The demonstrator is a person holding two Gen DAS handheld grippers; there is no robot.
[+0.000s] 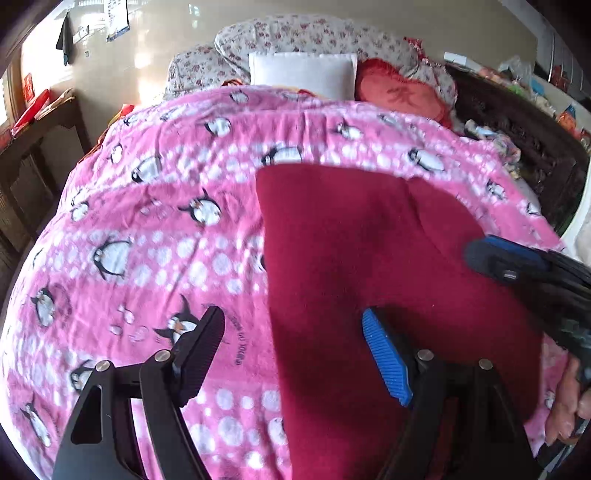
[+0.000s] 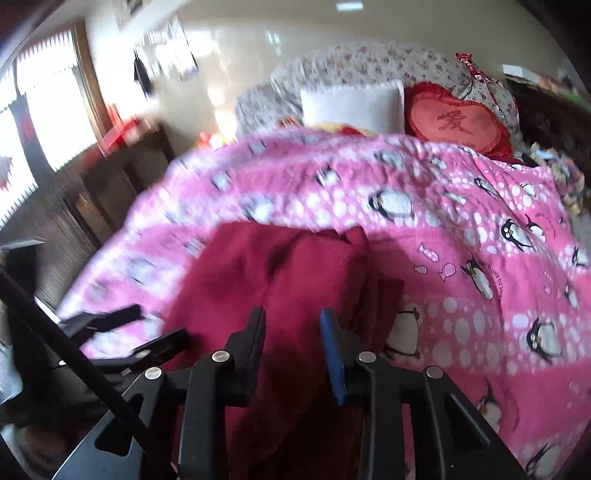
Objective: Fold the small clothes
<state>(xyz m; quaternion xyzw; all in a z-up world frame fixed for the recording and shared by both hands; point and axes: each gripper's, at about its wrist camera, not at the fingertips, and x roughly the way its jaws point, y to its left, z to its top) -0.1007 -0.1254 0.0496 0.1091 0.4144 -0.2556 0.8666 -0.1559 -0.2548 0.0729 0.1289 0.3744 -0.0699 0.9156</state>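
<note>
A dark red knit garment [image 1: 369, 258] lies on a pink penguin blanket [image 1: 155, 221]. My left gripper [image 1: 291, 332] is open above the garment's left edge, with one finger over the blanket and the blue-padded finger over the red cloth. My right gripper [image 2: 291, 325] is partly open with a raised fold of the red garment [image 2: 295, 266] between its fingers; I cannot tell whether it grips the cloth. The right gripper also shows in the left wrist view [image 1: 517, 262] at the garment's right side. The left gripper shows at the left of the right wrist view [image 2: 122, 332].
The blanket [image 2: 480, 229] covers a bed. A white pillow [image 1: 303, 72], a red heart cushion [image 1: 402, 94] and a floral quilt [image 1: 314, 33] lie at the head. A dark wooden table [image 1: 40, 140] stands left, a cluttered dark shelf [image 1: 517, 122] right.
</note>
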